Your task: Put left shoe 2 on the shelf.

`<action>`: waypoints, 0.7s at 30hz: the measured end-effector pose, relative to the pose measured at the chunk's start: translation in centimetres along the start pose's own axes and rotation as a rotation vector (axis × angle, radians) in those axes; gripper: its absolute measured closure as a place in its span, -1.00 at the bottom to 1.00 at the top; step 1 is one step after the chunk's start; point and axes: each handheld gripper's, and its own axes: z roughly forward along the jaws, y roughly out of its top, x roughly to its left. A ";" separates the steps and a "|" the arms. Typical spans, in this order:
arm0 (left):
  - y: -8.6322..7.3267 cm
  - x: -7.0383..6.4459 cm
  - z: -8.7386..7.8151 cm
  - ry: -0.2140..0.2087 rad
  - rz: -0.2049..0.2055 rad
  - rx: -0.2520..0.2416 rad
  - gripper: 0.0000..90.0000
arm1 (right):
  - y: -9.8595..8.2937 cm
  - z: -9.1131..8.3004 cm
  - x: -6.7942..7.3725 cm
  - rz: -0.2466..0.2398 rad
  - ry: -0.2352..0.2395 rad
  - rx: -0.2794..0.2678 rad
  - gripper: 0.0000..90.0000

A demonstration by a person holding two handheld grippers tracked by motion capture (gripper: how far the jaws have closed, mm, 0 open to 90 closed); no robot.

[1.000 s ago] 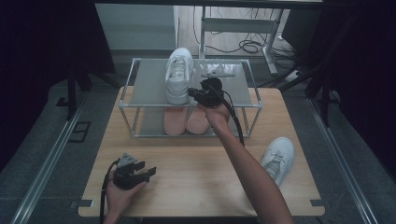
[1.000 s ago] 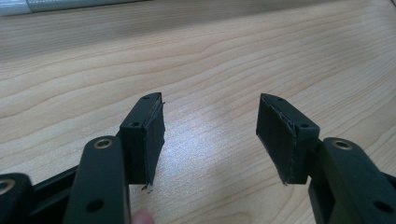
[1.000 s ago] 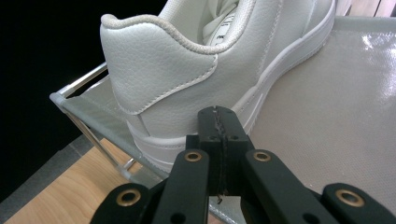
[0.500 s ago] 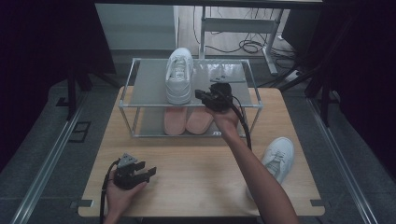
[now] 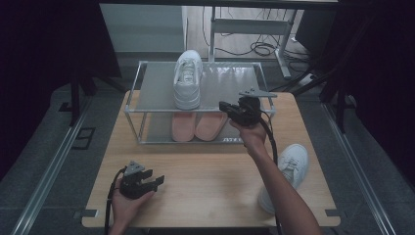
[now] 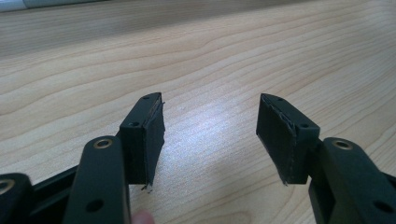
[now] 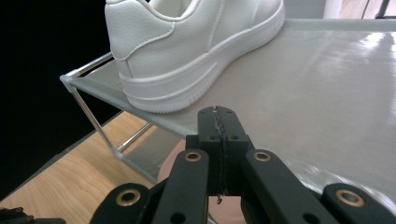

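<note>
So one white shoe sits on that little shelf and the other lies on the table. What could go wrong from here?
The white shoe on the rack sits with its heel close to the front edge of the top shelf, so a nudge from the shut right gripper beside it might tip it off. The second white shoe lies at the table edge beside the person's forearm, and a careless sweep could push it off. The left gripper rests open, far from both.

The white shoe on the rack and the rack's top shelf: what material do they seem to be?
White shoe: probably smooth synthetic leather, with fine grain, stitched seams and a rubbery sole. Top shelf: seemingly grey fabric or plastic sheet, slightly glossy, held in a thin metal frame.
</note>
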 end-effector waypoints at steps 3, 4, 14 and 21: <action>0.0 0.0 0.0 -0.002 -0.001 0.000 -0.07 | -0.6 -1.0 -0.4 0.004 -0.001 -0.011 1.00; 0.0 0.0 0.0 -0.001 0.000 0.001 -0.07 | -0.8 -1.3 -0.5 0.006 -0.001 -0.012 1.00; 0.0 -0.2 0.2 0.001 -0.001 0.005 -0.07 | -3.9 -5.3 -1.9 0.020 -0.018 -0.028 0.99; 0.0 -0.3 0.3 0.000 0.001 0.011 -0.07 | -6.4 -7.7 -2.7 0.012 -0.006 0.024 0.98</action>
